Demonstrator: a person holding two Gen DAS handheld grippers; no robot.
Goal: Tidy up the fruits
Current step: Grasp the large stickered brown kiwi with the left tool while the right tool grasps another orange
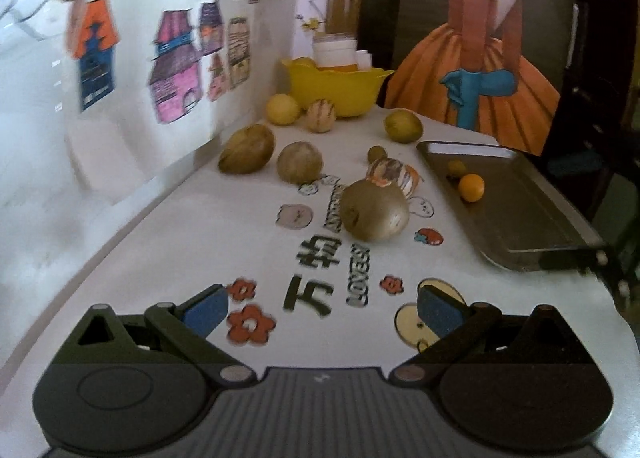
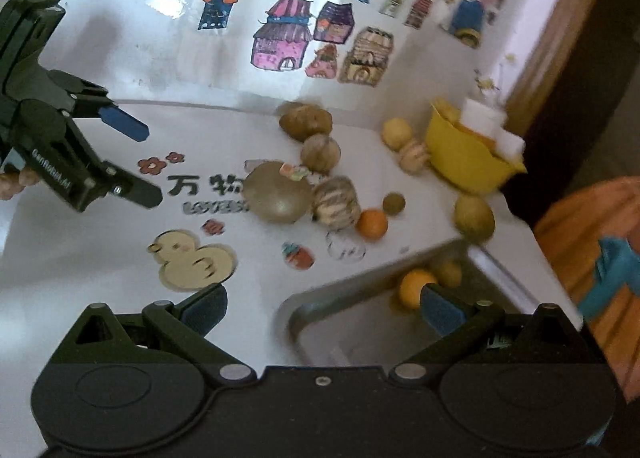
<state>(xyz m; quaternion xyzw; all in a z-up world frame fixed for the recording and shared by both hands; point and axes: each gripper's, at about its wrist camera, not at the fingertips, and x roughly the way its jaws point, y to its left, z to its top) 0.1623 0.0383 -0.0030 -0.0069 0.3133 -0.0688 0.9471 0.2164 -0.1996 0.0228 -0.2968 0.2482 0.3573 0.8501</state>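
Left wrist view: left gripper hanging low over the white printed tabletop, jaws spread wide, nothing between the blue pads. Straight ahead, a big round olive-brown fruit sitting on the cartoon print, with a striped orange-and-white fruit touching it from behind. Further back, more brownish and yellow fruits scattered up to a yellow plastic bowl near the wall. Off to the right, a dark metal tray with a small orange fruit and a smaller yellowish one inside.

Right wrist view: right gripper also wide open and empty, hovering over the near corner of that tray. Same small orange fruit in the tray, just beside the right pad. Another small orange fruit out on the table next to the striped one. Left gripper visible at far left, open, above the table.
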